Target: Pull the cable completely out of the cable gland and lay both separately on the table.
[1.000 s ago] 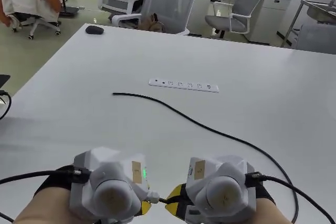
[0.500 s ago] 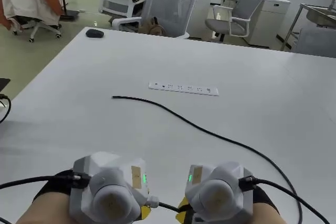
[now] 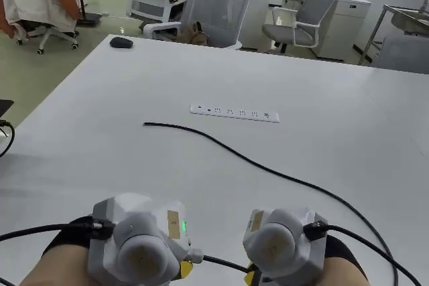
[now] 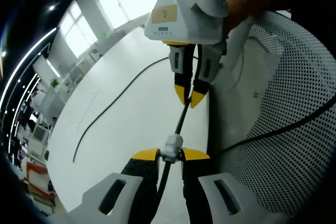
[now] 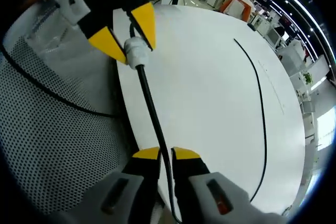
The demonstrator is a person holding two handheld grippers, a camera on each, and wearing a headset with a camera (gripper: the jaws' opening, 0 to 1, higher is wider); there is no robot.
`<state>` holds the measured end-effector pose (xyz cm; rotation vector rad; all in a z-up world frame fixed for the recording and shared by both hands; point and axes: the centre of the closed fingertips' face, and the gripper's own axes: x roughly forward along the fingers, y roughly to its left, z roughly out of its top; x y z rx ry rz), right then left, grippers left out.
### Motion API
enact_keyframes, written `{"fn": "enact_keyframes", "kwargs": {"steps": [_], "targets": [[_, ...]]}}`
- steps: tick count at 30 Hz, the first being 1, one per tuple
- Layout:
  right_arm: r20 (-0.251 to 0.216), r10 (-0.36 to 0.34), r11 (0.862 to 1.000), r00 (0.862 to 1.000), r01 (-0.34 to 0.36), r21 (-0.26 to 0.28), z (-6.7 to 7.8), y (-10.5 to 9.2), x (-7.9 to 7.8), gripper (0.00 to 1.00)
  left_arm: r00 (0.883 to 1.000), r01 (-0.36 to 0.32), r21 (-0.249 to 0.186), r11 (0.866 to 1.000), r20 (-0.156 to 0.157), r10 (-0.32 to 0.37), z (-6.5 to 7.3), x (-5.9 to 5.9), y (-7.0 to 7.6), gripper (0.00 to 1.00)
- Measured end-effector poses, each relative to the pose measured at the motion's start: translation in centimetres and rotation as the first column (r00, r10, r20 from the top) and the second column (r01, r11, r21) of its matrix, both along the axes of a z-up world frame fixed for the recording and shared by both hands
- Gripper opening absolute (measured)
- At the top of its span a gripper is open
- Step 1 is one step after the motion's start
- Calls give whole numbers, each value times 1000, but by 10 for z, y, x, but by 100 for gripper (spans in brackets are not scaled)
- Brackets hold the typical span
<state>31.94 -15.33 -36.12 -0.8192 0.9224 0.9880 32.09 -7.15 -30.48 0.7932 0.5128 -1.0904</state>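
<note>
My left gripper (image 4: 169, 155) is shut on the small white cable gland (image 4: 171, 146), which sits on a black cable (image 4: 181, 118). Facing it, my right gripper (image 4: 188, 94) is shut on the same cable a short way from the gland. In the right gripper view, my right gripper (image 5: 165, 154) pinches the cable (image 5: 149, 103), and the left gripper (image 5: 128, 38) holds the gland (image 5: 134, 50) beyond it. Both grippers (image 3: 189, 264) (image 3: 249, 276) hover at the near table edge. The rest of the cable (image 3: 268, 169) trails across the white table (image 3: 100, 118).
A white power strip (image 3: 234, 112) lies mid-table beyond the cable's free end. A dark mouse (image 3: 120, 42) sits at the far left corner. Office chairs (image 3: 214, 5) stand behind the table. White mesh (image 4: 283, 93) lies past the near table edge.
The two grippers have drawn apart. The right one has shifted to the right, and a longer stretch of black cable now shows between it and the gland.
</note>
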Motion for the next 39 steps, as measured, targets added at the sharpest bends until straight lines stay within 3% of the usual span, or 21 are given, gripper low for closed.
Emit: {"fn": "enact_keyframes", "kwargs": {"steps": [3,5,7,9,13,17,22,28,32,35,39], "targets": [[5,-9,1000,1000,9,2,2,-1,2,17,1000,-3,6,1000,-2,3,-1,0,1,18],[-6,8,999,1000,-8,49,6,7,-2,16,1000,-3,6,1000,-2,3,-1,0,1,18],[-8,33,991,999,-31,133,13,24,-5,21,1000,-2,4,1000,-3,2,-1,0,1,18],[35,68,979,997,-74,192,24,38,-4,25,1000,1,8,1000,-3,-1,-2,0,1,18],[78,113,959,991,-130,251,36,52,-5,23,1000,-3,5,1000,2,3,-4,4,1,18],[103,133,923,986,-161,351,53,69,-9,19,1000,-2,8,1000,2,2,-5,5,1,18],[114,167,908,979,-198,370,57,77,-15,13,1000,2,4,1000,2,-2,-2,2,0,18],[138,173,913,975,-212,349,57,75,-12,4,1000,11,3,1000,5,-11,-2,0,0,18],[141,168,914,976,-208,348,56,75,-11,3,1000,7,-2,1000,6,-7,1,0,0,18],[141,161,932,977,-198,304,49,69,-8,3,1000,0,-3,1000,9,0,-1,4,1,18],[133,148,942,980,-181,284,45,64,-5,3,1000,-11,-2,1000,12,11,-2,8,2,18]]}}
